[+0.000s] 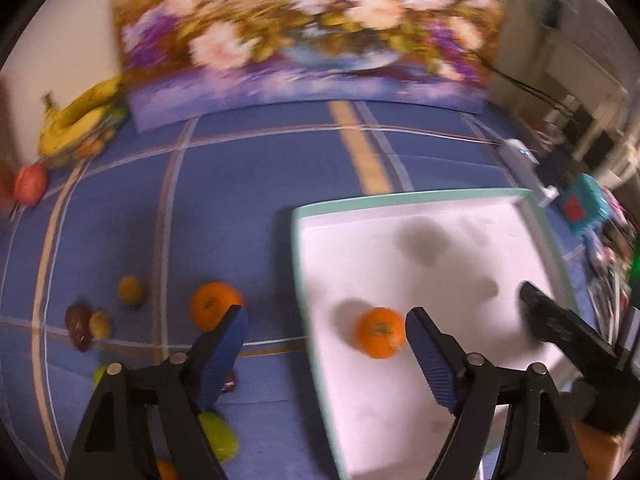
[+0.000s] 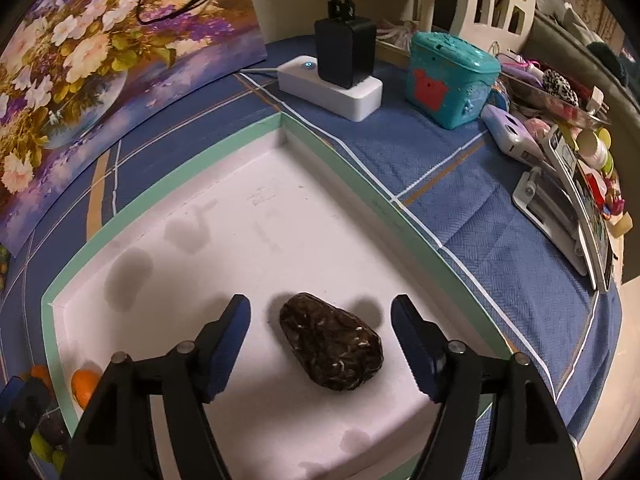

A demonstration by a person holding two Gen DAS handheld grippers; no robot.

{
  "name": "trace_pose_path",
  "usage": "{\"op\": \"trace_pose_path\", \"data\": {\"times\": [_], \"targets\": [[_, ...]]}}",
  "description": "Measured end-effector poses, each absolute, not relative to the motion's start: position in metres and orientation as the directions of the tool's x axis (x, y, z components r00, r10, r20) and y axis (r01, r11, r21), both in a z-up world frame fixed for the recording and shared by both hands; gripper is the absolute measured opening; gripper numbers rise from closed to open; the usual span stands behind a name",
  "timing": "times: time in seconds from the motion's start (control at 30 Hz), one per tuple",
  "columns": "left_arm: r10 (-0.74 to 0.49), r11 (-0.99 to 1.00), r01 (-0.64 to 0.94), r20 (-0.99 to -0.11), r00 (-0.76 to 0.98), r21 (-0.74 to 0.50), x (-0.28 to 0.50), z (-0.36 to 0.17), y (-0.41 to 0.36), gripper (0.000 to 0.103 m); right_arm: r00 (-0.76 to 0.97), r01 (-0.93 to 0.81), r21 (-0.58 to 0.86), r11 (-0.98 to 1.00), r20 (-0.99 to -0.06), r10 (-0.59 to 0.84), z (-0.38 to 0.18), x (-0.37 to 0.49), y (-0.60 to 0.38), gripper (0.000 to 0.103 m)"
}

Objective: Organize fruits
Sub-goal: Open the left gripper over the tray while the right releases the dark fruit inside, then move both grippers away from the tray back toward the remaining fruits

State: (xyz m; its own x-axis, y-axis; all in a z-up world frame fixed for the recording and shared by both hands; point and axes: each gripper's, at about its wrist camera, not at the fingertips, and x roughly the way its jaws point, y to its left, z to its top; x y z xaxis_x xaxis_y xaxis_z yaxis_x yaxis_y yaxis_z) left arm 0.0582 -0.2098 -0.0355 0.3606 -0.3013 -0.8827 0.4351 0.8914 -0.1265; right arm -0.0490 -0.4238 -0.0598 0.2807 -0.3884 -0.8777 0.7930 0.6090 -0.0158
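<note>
A white tray with a mint-green rim (image 1: 400, 197) (image 2: 224, 148) lies on the blue checked cloth. In the left wrist view my left gripper (image 1: 326, 320) is open over the tray's left edge. An orange (image 1: 379, 332) lies on the tray floor just inside its right finger, and neither pad presses on it. A second orange (image 1: 214, 306) sits on the cloth behind the left finger. My right gripper (image 2: 322, 312) is open too. A dark brown, rough-skinned fruit (image 2: 332, 346) rests on the tray between its fingers, untouched. The tray's orange (image 2: 84, 386) shows at the lower left there.
Bananas (image 1: 76, 120), a red apple (image 1: 30, 184), several small fruits (image 1: 100, 322) and a green one (image 1: 218, 436) lie on the cloth to the left. A flower painting (image 1: 304, 28) leans at the back. A power strip with charger (image 2: 340, 76), a teal box (image 2: 448, 80) and clutter crowd the right.
</note>
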Motion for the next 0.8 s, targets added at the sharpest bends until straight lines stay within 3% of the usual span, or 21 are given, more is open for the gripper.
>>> {"op": "trace_pose_path", "data": {"times": [0.1, 0.17, 0.2, 0.63, 0.8], "targets": [[-0.263, 0.921, 0.373, -0.889, 0.374, -0.115, 0.070, -0.038, -0.195, 0.087, 0.308, 0.788, 0.001, 0.616, -0.867, -0.392, -0.058, -0.049, -0.423, 0.094], [-0.243, 0.934, 0.341, -0.885, 0.398, -0.103, 0.071, -0.039, -0.188, 0.102, 0.320, 0.785, 0.007, 0.619, -0.861, -0.396, -0.057, -0.049, -0.421, 0.094], [-0.239, 0.942, 0.317, -0.882, 0.407, -0.109, 0.073, -0.039, -0.183, 0.103, 0.324, 0.785, 0.006, 0.619, -0.856, -0.402, -0.056, -0.049, -0.420, 0.094], [-0.256, 0.950, 0.286, -0.844, 0.472, -0.128, 0.079, -0.043, -0.158, 0.103, 0.415, 0.718, -0.027, 0.696, -0.785, -0.459, -0.035, -0.035, -0.395, 0.094], [-0.316, 0.938, 0.278, -0.844, 0.433, -0.208, 0.082, -0.042, -0.146, 0.103, 0.423, 0.718, -0.013, 0.696, -0.786, -0.451, -0.030, -0.037, -0.395, 0.094]]}}
